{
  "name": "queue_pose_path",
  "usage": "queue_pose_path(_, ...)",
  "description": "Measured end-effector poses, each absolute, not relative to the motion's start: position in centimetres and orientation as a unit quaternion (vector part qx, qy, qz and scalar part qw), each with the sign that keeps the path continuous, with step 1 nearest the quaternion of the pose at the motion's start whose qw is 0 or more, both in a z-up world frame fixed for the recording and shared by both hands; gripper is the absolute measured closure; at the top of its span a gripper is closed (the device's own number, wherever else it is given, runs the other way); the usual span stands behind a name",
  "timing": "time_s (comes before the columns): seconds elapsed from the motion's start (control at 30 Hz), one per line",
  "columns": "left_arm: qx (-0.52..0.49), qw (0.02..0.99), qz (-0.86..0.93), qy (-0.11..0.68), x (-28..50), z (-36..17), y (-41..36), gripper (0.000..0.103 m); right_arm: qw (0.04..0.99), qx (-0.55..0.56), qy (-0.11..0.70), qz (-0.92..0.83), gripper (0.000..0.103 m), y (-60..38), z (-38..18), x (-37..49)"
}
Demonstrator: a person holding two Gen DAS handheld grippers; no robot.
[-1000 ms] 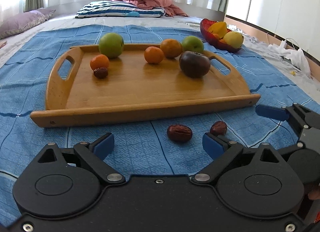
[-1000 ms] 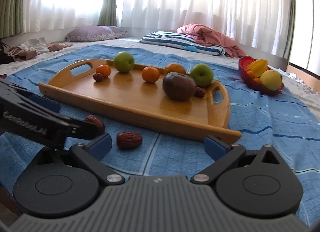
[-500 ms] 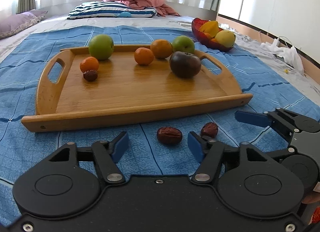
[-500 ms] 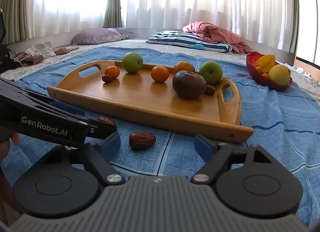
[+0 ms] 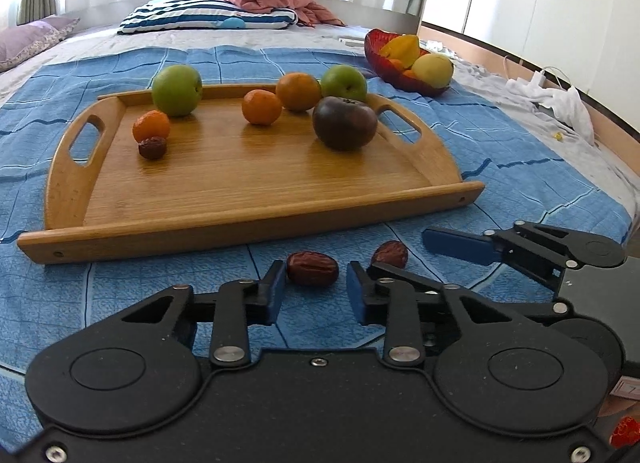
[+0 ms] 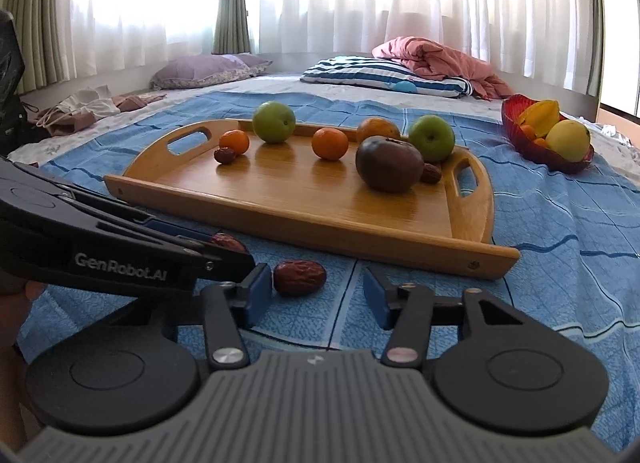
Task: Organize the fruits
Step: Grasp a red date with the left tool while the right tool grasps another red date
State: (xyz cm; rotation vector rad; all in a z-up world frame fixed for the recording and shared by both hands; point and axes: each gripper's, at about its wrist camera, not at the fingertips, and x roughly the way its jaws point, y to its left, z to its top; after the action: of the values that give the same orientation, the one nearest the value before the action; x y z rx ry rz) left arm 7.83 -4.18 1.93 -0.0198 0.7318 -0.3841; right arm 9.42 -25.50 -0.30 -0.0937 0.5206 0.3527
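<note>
Two brown dates lie on the blue blanket in front of a wooden tray (image 5: 240,231). My left gripper (image 5: 316,283) has its jaws closing, and the left date (image 5: 312,268) sits between its fingertips with a thin gap on the right side. My right gripper (image 6: 318,291) is also closing. The other date (image 6: 299,277) lies between its pads, close to the left one and not pressed. That date (image 5: 390,254) also shows in the left wrist view. The tray holds two green apples, three oranges, a dark purple fruit (image 5: 344,123) and a date (image 5: 152,148).
A red bowl (image 5: 400,75) with yellow and orange fruit stands on the blanket beyond the tray's right end. Pillows and a pink quilt (image 6: 436,59) lie at the back. White cloth and a cable (image 5: 556,97) lie at the right. A hand shows at the left edge (image 6: 16,295).
Both grippers' jaws have narrowed from wide open to close around the two dates. The left gripper has crept slightly toward its date; the dates and tray have not moved.
</note>
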Motion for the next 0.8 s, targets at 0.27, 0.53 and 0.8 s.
queue_pose_path(0.27, -0.008, 0.916, -0.179, 0.358, 7.92, 1.91, -4.2, 0.075, 0.948, -0.048, 0.254, 0.184, 0.06, -24.84, -0.24, 9.55)
queue_pose_path(0.53, -0.013, 0.918, -0.171, 0.356, 8.05, 1.73, -4.3, 0.075, 0.947, -0.04, 0.26, 0.183, 0.066, -24.74, -0.43, 9.78)
queue_pose_path(0.8, -0.02, 0.919, -0.168, 0.355, 7.97, 1.73, -4.15, 0.076, 0.949, -0.029, 0.258, 0.18, 0.066, -24.85, -0.52, 9.79)
